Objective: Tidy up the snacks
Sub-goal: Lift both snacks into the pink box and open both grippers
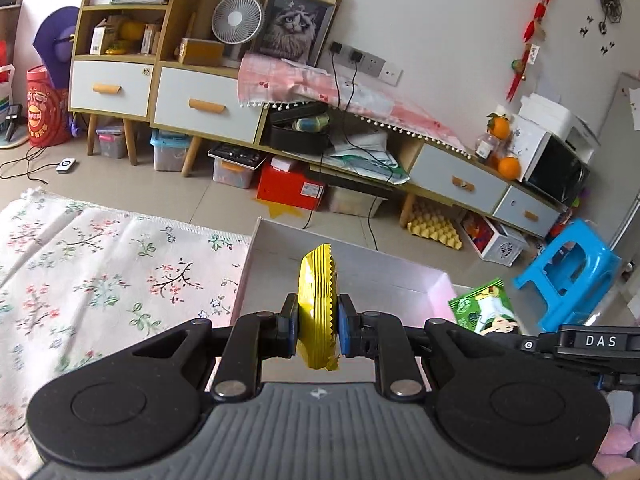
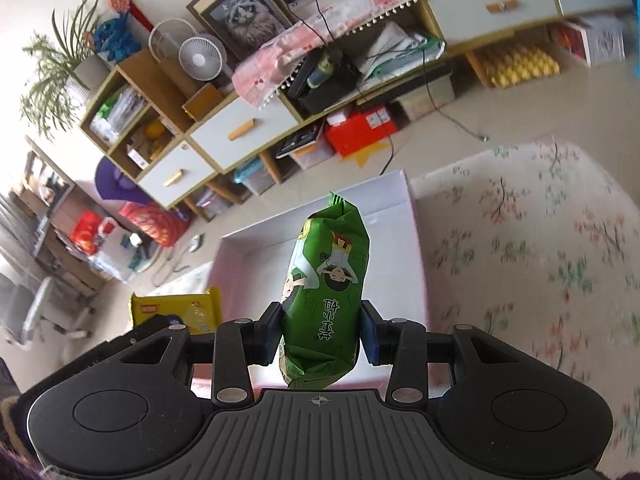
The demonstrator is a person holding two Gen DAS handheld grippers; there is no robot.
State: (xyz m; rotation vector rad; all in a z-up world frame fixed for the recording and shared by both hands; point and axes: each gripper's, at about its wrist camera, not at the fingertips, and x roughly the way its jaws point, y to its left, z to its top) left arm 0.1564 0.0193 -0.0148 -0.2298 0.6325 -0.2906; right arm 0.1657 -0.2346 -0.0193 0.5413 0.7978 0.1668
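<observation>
The left gripper [image 1: 318, 326] is clenched on a yellow snack packet [image 1: 317, 308], held edge-on; the right gripper [image 2: 322, 330] grasps a green snack packet [image 2: 326, 292] — both hang above the white box [image 2: 396, 196], at 12 o'clock — on a floral cloth [image 1: 100, 272].

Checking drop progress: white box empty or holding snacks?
Empty as far as visible: white box interior shows bare; yellow packet and green packet remain gripped.

We're in a lived-in home: a long low cabinet [image 1: 208, 108] with drawers, a framed cat picture [image 1: 294, 26], desk fans [image 1: 237, 19], a floral rug [image 1: 100, 272] on tile.
</observation>
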